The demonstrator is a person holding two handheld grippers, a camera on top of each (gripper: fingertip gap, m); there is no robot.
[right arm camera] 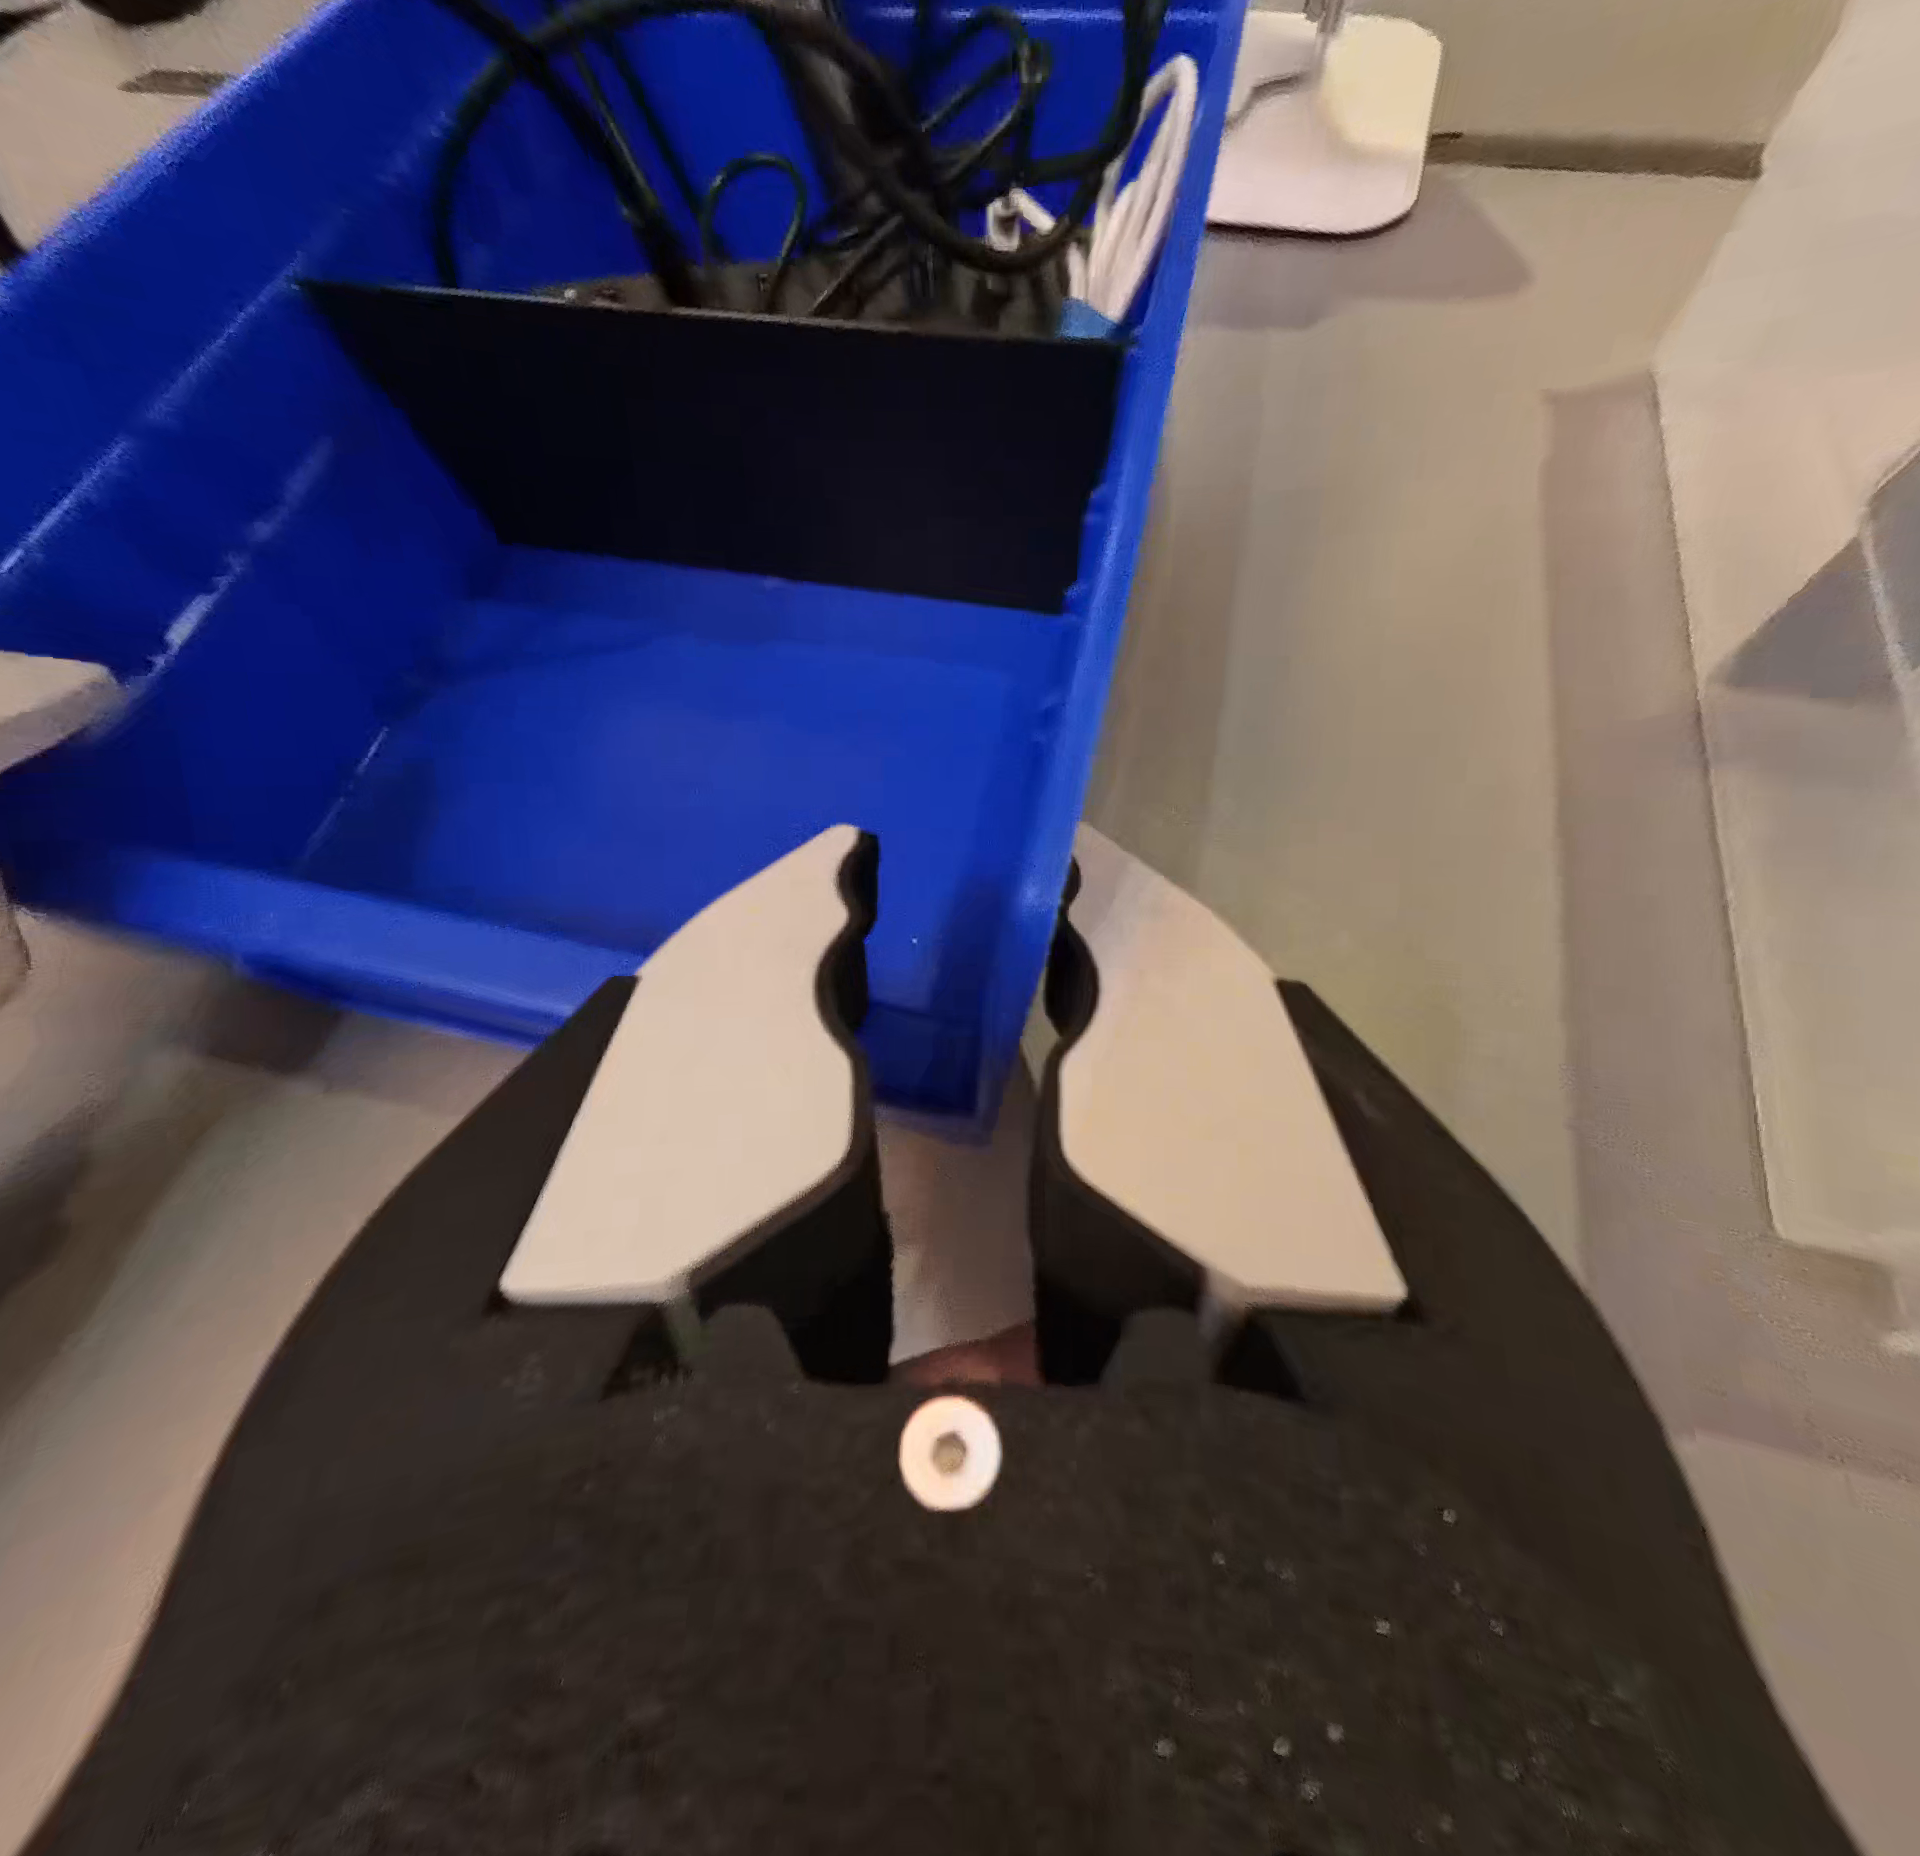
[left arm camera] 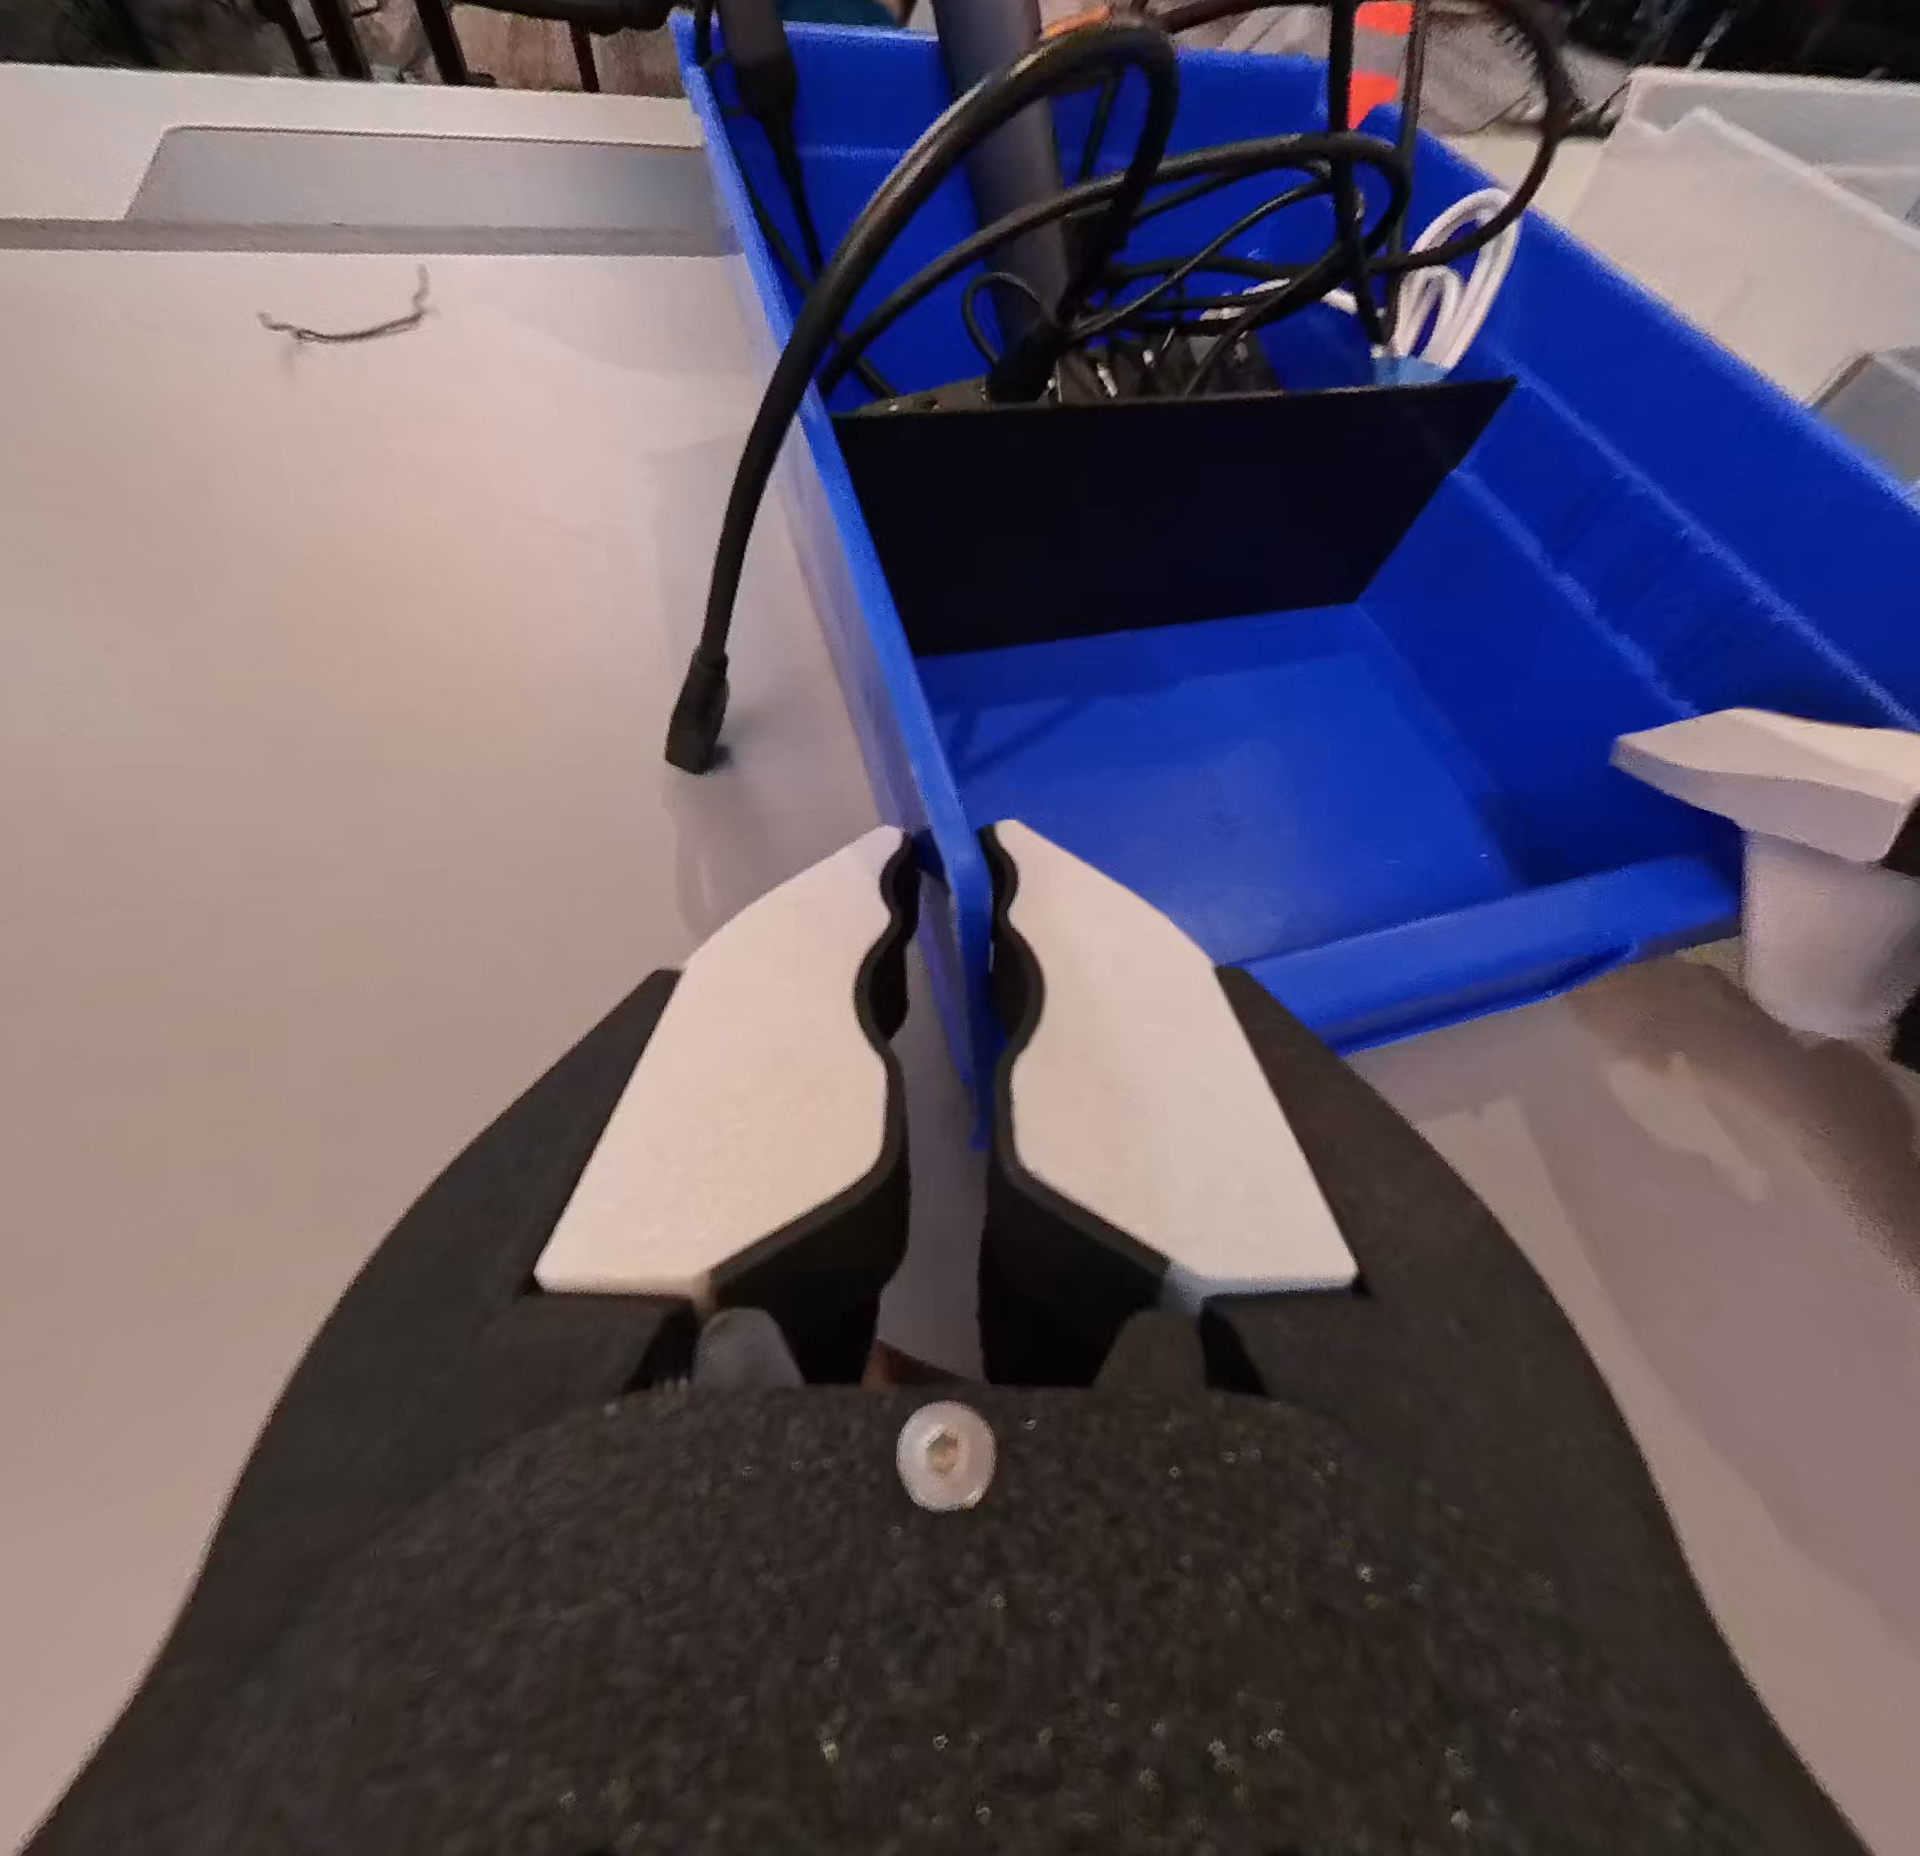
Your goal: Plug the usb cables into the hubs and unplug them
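Observation:
A blue bin [left arm camera: 1558, 518] stands on the grey table, split by a black divider [left arm camera: 1143, 507]. Behind the divider lie black hubs [left arm camera: 1143, 367] under a tangle of black cables [left arm camera: 1039, 196] and a white cable [left arm camera: 1455, 258]. One black cable hangs over the left wall, its plug [left arm camera: 698, 710] on the table. My left gripper [left arm camera: 951, 850] is shut on the bin's left wall near the front corner. My right gripper [right arm camera: 966, 861] straddles the right wall of the bin [right arm camera: 623, 767] at the front corner, jaws apart. The divider [right arm camera: 727, 435] and white cable [right arm camera: 1143, 175] show there too.
A clear plastic container [right arm camera: 1818, 663] stands right of the bin. A white stand base [right arm camera: 1320, 113] sits behind it. A grey pole [left arm camera: 997, 92] rises at the bin's back. A scrap of thread [left arm camera: 343, 320] lies on the table [left arm camera: 312, 871] at the left.

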